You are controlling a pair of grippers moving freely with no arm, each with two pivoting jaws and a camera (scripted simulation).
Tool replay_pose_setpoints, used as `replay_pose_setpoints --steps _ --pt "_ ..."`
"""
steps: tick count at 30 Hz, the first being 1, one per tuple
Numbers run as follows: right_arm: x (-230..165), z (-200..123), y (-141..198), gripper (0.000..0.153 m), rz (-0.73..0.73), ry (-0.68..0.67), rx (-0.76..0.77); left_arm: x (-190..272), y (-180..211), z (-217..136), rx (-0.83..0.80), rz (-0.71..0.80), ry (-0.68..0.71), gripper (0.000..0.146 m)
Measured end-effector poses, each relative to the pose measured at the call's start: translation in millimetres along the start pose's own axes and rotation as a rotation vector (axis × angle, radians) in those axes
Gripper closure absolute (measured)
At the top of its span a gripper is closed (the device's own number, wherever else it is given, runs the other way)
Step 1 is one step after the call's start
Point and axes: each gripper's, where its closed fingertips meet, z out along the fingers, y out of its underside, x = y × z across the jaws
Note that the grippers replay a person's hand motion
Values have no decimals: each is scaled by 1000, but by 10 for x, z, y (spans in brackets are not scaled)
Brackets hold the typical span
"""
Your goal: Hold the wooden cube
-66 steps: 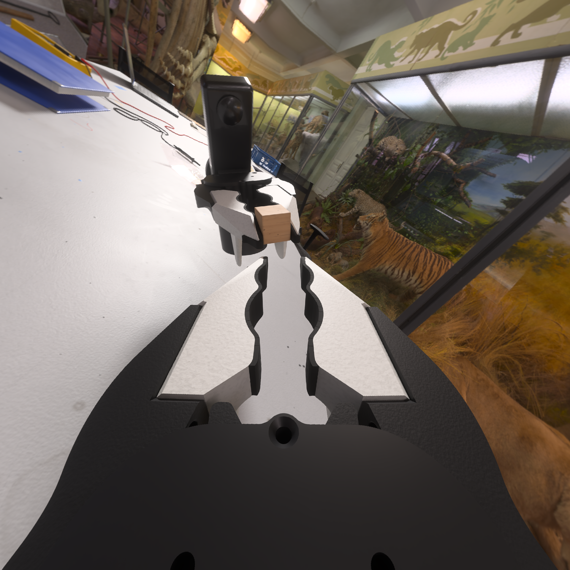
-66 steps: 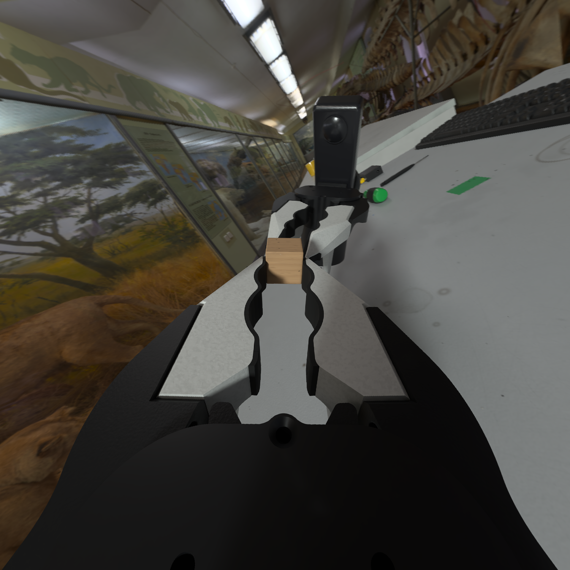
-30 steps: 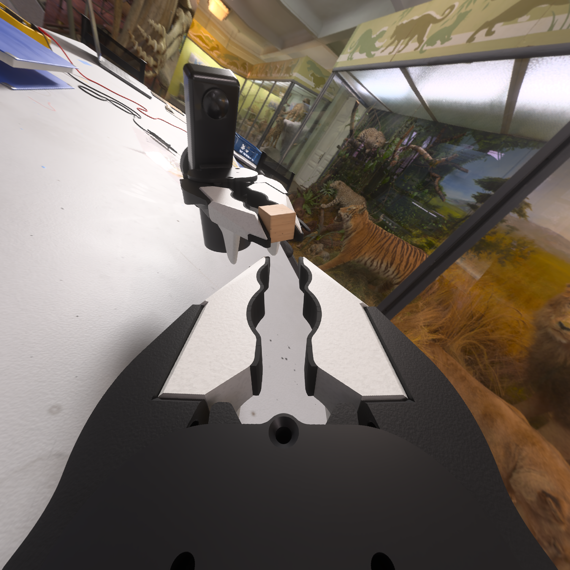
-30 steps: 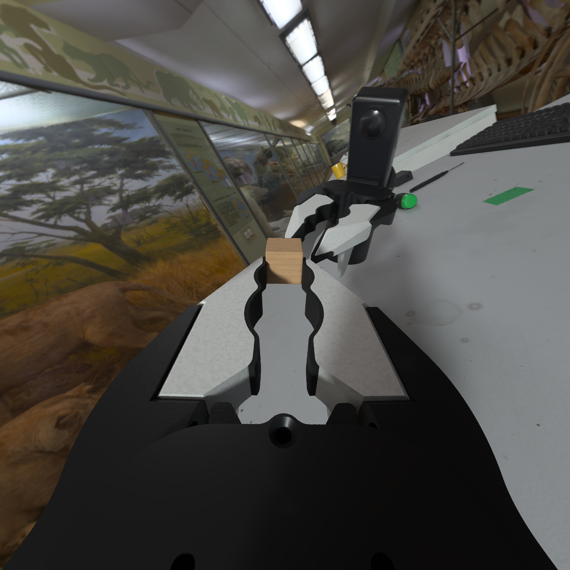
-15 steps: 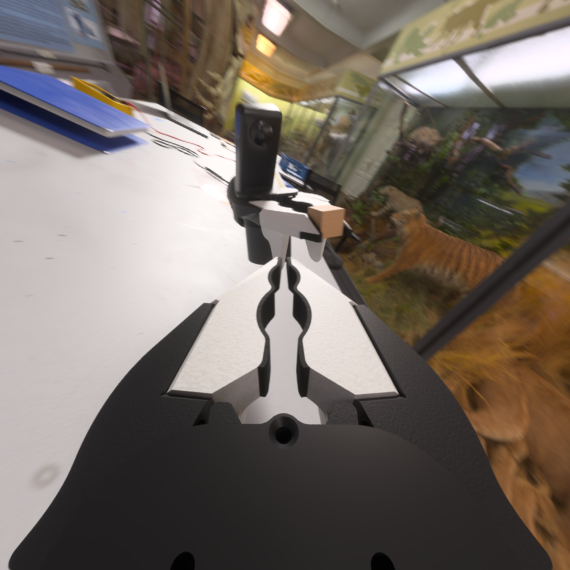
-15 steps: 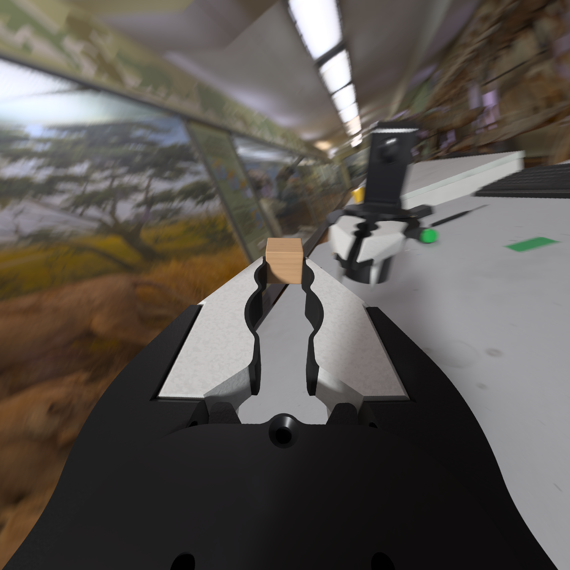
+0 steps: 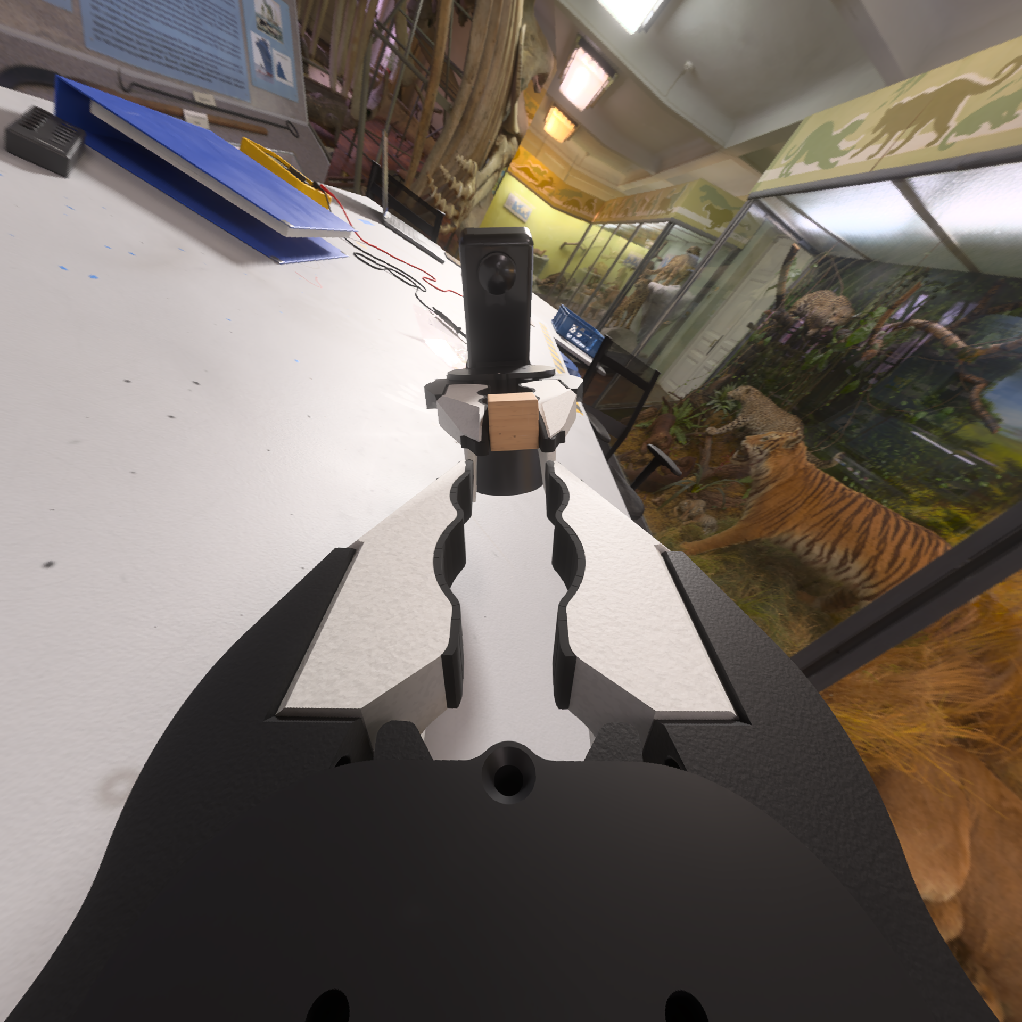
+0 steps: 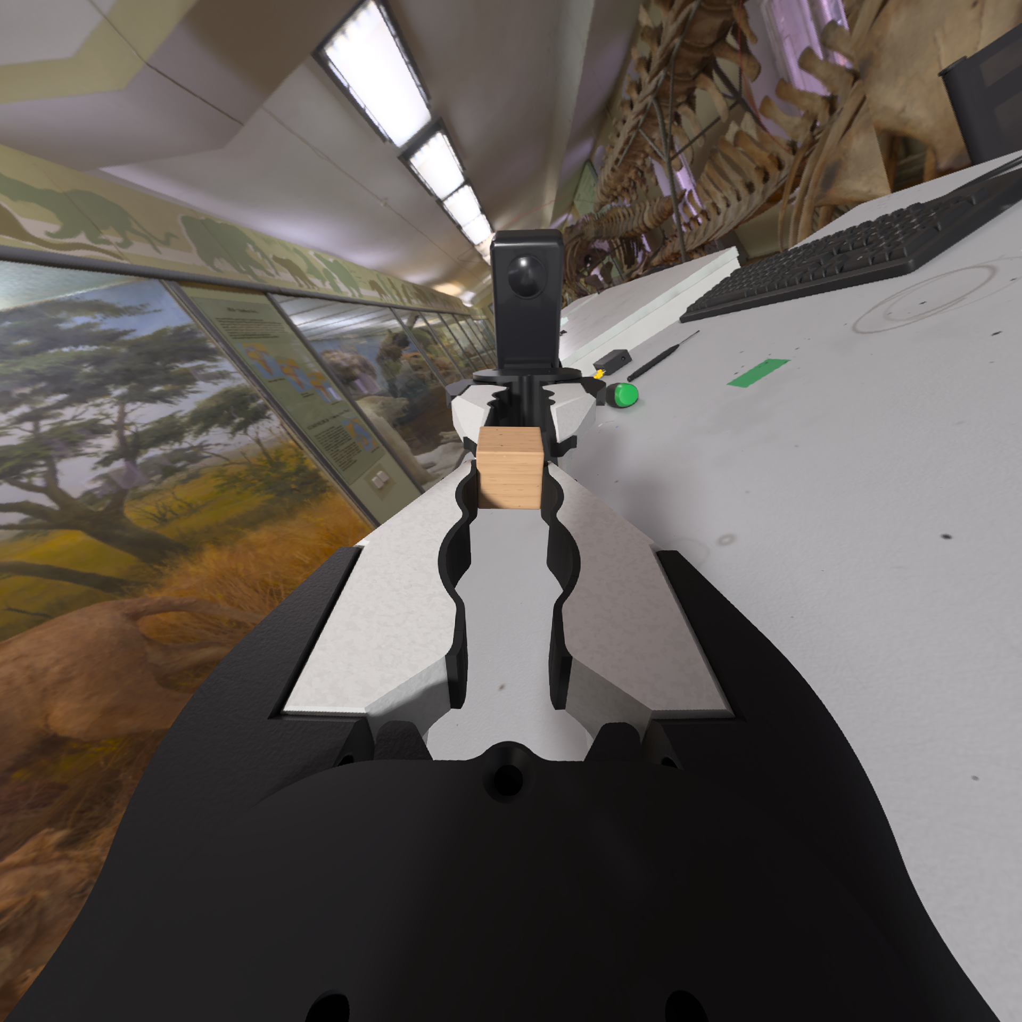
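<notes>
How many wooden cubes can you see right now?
1. The wooden cube is clamped between the right gripper's fingertips, above the white table. The left wrist view shows the same cube. The open left gripper faces it, empty. Nothing suggests another.

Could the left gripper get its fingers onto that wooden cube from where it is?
Probably yes. The left gripper is open and lined up facing the wooden cube, with nothing between them, though the right gripper already clamps the cube's sides.
</notes>
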Motion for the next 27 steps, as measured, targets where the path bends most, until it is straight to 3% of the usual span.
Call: replay_pose_setpoints --steps 12,19,21,23,24,25,27 --pt "-422 5 -7 131 -7 -233 -5 374 6 17 -11 -61 235 133" --pt "-558 -69 38 131 24 -349 -35 494 56 80 -51 -29 266 139" --pt "-612 -91 39 131 20 -374 -40 426 50 83 -51 -15 226 144" --pt "-878 -69 121 131 -3 -516 -99 102 1 2 -8 -8 24 146" --pt "-907 59 254 131 -127 -448 -183 88 -9 -40 11 -56 20 146" --pt "-904 161 304 131 -274 -344 -227 149 19 -41 -12 -5 22 146" --pt "-868 150 126 131 -236 -311 -121 329 -17 -2 -31 130 37 146"
